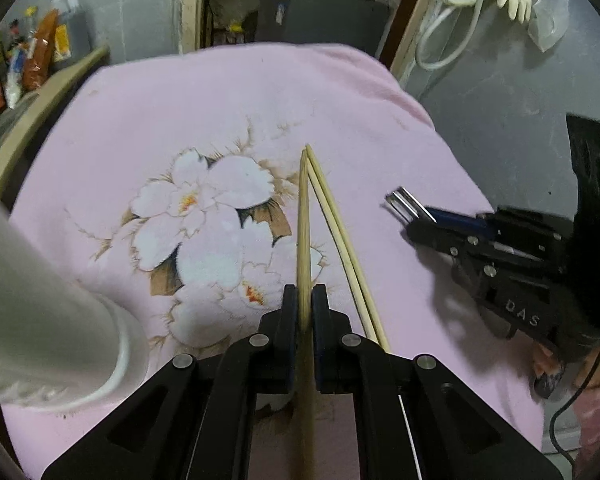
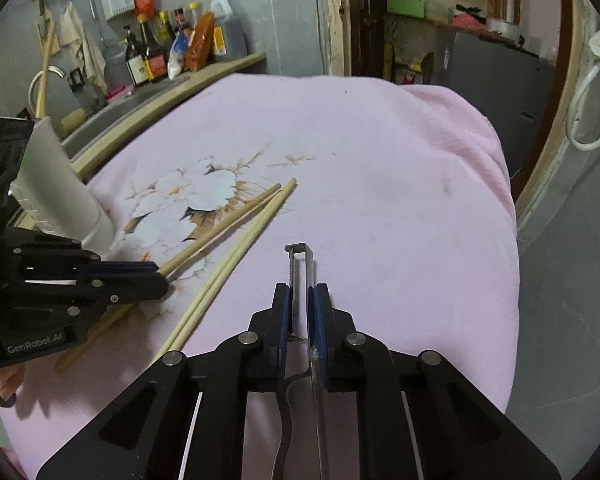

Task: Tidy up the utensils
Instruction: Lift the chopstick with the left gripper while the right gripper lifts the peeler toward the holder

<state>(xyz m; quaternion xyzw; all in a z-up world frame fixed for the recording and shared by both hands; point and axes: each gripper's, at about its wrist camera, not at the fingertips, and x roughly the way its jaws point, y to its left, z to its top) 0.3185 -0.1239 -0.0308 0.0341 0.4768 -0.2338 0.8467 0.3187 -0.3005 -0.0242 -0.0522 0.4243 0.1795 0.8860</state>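
While white cylinder [image 1: 56, 300] stands left, loose chopsticks [image 1: 344, 248] lie between grippers.

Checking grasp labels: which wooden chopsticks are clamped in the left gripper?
The single pale wooden chopstick pinched by the left gripper; the adjacent pair lies free on the cloth.

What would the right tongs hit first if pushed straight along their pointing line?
Probably the pink cloth: the right tongs, shut on a metal peeler, angle down at bare cloth. The chopsticks lie off to the side; depth is uncertain.
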